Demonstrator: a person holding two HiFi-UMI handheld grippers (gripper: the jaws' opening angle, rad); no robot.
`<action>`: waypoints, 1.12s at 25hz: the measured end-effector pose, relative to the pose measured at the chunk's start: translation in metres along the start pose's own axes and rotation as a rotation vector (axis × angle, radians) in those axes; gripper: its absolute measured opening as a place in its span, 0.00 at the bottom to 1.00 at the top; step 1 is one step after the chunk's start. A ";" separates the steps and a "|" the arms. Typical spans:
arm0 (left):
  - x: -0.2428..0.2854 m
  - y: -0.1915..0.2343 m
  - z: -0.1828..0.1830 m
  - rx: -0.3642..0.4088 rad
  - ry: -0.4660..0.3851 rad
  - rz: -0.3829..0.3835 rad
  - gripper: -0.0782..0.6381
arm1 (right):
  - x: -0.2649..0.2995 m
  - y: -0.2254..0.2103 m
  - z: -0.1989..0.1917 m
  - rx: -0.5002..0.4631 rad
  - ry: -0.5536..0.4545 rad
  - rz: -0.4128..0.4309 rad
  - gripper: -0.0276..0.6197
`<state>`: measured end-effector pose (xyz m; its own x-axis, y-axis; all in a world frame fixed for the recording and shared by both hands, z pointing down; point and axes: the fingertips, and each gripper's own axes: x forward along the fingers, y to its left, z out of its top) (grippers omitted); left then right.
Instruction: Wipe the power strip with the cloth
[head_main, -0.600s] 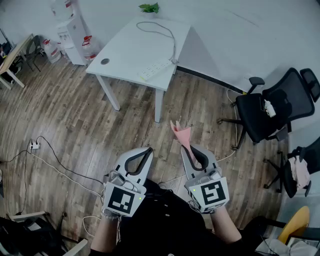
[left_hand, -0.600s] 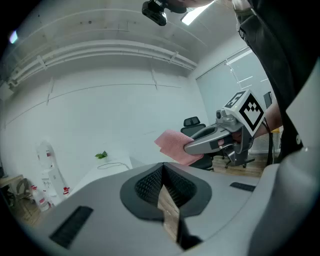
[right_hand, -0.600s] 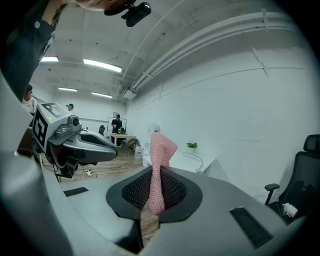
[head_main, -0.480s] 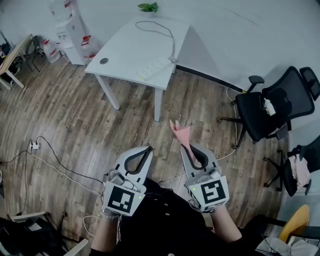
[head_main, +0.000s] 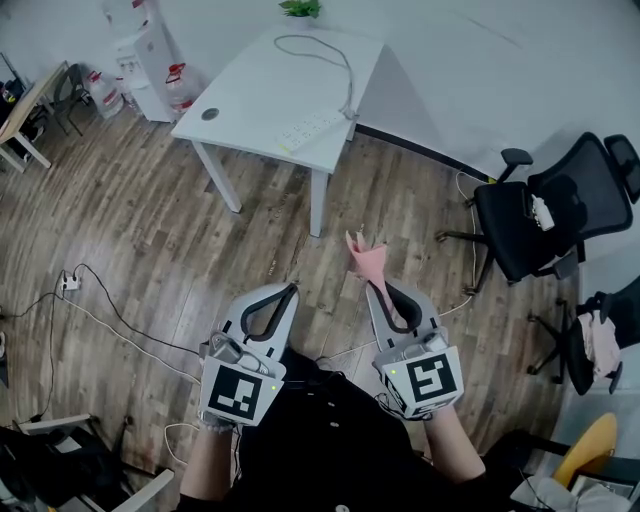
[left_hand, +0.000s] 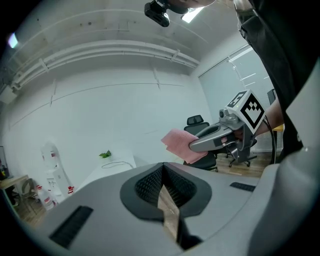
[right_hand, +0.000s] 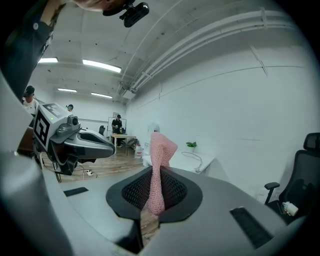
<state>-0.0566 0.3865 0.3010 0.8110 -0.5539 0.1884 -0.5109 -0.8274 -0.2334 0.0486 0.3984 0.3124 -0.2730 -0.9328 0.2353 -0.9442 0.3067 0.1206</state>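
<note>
- Pinching pink mesh cloth (head_main: 366, 258) upright in right gripper (head_main: 374, 287).
- Carrying left gripper (head_main: 291, 290) pressed together, empty.
- Standing well apart from white power strip (head_main: 311, 129) on white table (head_main: 250, 100).
- Not yet wiping; approach and whole wipe left.

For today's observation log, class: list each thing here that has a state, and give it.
left hand-held gripper: shut, empty
right hand-held gripper: shut on the pink cloth
pink cloth: pinched, sticking up past the jaws
power strip: lying flat on the white table, apart from both grippers
</note>
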 end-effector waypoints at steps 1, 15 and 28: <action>0.000 0.000 0.001 0.000 0.000 0.005 0.13 | -0.002 -0.002 -0.001 0.008 -0.003 -0.001 0.13; 0.008 -0.025 0.005 0.027 0.013 0.025 0.13 | -0.030 -0.030 -0.019 0.033 -0.013 -0.034 0.13; 0.044 0.014 -0.005 0.030 0.019 0.001 0.13 | 0.018 -0.058 -0.016 0.049 -0.011 -0.080 0.13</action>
<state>-0.0297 0.3495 0.3111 0.8048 -0.5569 0.2056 -0.5030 -0.8236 -0.2618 0.1014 0.3670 0.3253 -0.1985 -0.9560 0.2160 -0.9708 0.2221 0.0906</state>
